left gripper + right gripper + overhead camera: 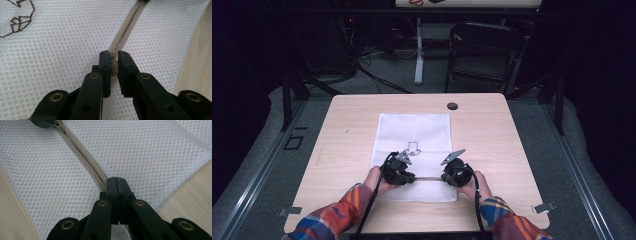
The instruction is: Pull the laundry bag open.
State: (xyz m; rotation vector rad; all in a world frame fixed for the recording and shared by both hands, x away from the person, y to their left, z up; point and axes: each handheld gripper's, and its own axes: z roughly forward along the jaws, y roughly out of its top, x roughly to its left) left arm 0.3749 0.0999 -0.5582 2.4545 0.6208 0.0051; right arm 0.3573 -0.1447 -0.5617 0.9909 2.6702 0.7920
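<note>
The person wears a plaid flannel shirt, its left sleeve (332, 217) checked in orange, red, blue and yellow, the right sleeve (512, 222) alike. Each hand carries a black two-jaw gripper: the left gripper (114, 65) and right gripper (116, 185) have matte black linkage arms pinned with brass-ringed screws. A grey three-cornered plate (453, 156) tops each gripper body, and a thin black cable (368, 210) trails back beside each sleeve.

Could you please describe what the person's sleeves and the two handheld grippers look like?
Plaid sleeves in orange, blue and yellow. The left gripper and right gripper are black, each topped by a grey three-cornered plate and trailing a black cable. Their jaws carry brass-coloured rivets.
</note>
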